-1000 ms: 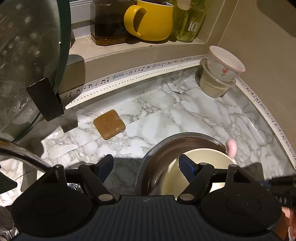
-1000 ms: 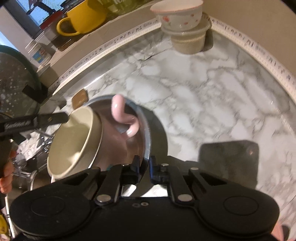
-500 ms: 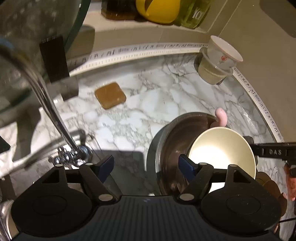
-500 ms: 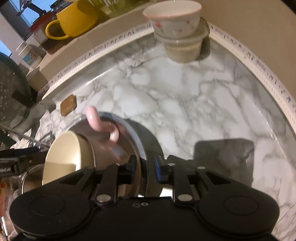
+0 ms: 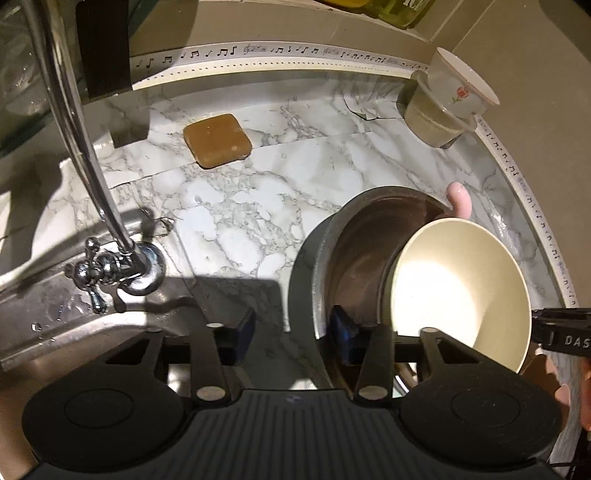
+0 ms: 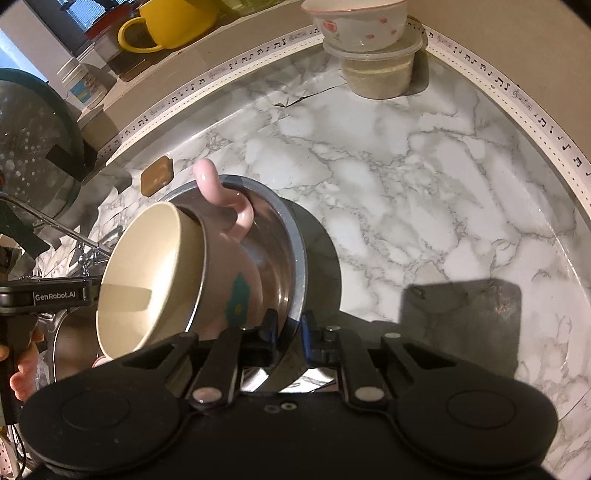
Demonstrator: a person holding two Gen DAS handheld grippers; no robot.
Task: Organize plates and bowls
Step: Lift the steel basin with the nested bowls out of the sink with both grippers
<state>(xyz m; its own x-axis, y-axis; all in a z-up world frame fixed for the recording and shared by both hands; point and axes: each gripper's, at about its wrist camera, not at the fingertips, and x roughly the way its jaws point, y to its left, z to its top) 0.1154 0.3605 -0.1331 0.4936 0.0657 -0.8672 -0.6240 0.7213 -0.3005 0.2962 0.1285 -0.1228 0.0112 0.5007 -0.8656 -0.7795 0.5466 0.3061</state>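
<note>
Right tongs (image 6: 286,326) are clamped on the steel bowl's (image 6: 291,258) rim. Left tongs (image 5: 291,334) are held wide apart. A pink mug (image 6: 218,266) is tipped inside, at ten o'clock.

Marble-patterned counter (image 6: 424,177) meets beige walls (image 5: 332,26) under warm light.

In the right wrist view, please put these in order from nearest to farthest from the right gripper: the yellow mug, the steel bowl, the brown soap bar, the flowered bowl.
From the right gripper:
1. Steel bowl, its rim held between the fingers.
2. Brown soap bar, on the counter, left and beyond the bowl.
3. and 4. Flowered bowl, far right on a plastic tub, and yellow mug, on the far left ledge: too close to call.
</note>
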